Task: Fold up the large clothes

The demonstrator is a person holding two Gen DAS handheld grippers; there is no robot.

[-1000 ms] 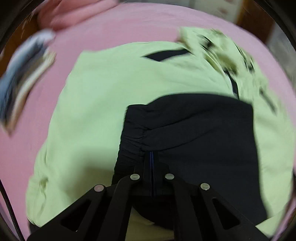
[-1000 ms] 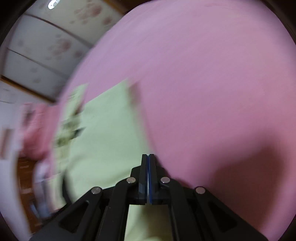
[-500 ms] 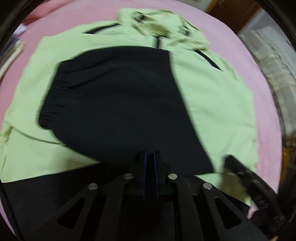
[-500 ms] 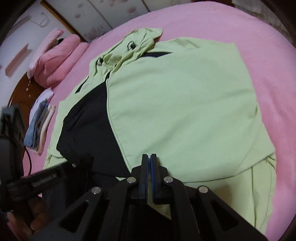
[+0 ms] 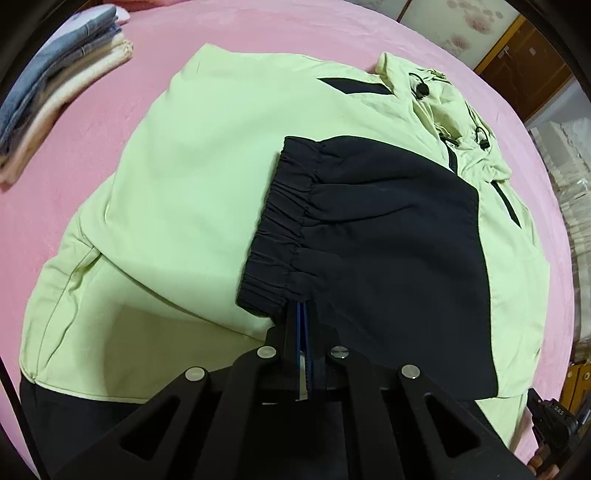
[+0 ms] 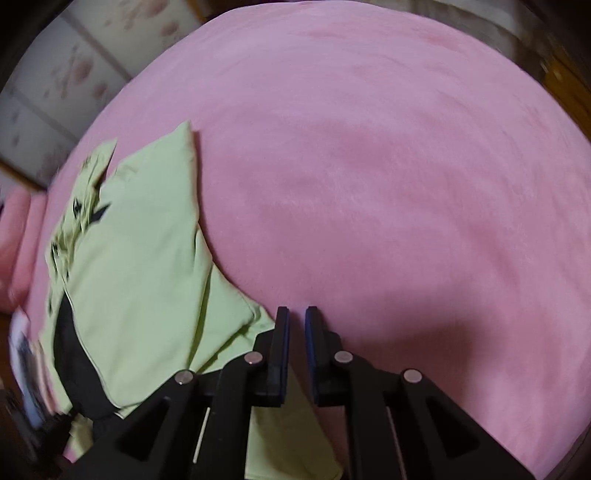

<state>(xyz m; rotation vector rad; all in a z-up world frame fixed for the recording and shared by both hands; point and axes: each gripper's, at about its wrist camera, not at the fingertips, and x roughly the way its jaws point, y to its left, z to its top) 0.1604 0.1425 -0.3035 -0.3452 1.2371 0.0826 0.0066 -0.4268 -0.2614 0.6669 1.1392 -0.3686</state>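
A light green jacket (image 5: 192, 177) with black panels lies flat on the pink bed sheet (image 5: 258, 33). Its black sleeve (image 5: 388, 240) is folded across the body, elastic cuff (image 5: 277, 236) toward the middle. My left gripper (image 5: 303, 308) is closed, and its tips seem to pinch the cuff's lower corner. In the right wrist view the jacket (image 6: 140, 266) lies to the left. My right gripper (image 6: 295, 312) hovers at the jacket's right edge. Its jaws are opening, and only pink sheet (image 6: 388, 184) shows in the narrow gap between them.
A stack of folded clothes (image 5: 55, 92) sits at the sheet's upper left. Pink pillows (image 6: 18, 240) lie beyond the jacket's hood. Flowered wall panels (image 6: 74, 74) and wooden furniture (image 5: 528, 55) border the bed. The other gripper's body and a hand (image 5: 550, 428) show at the lower right.
The left gripper moved from the sleeve's lower edge back to the cuff corner. The right gripper swung from above the jacket to its right edge, and its jaws parted.
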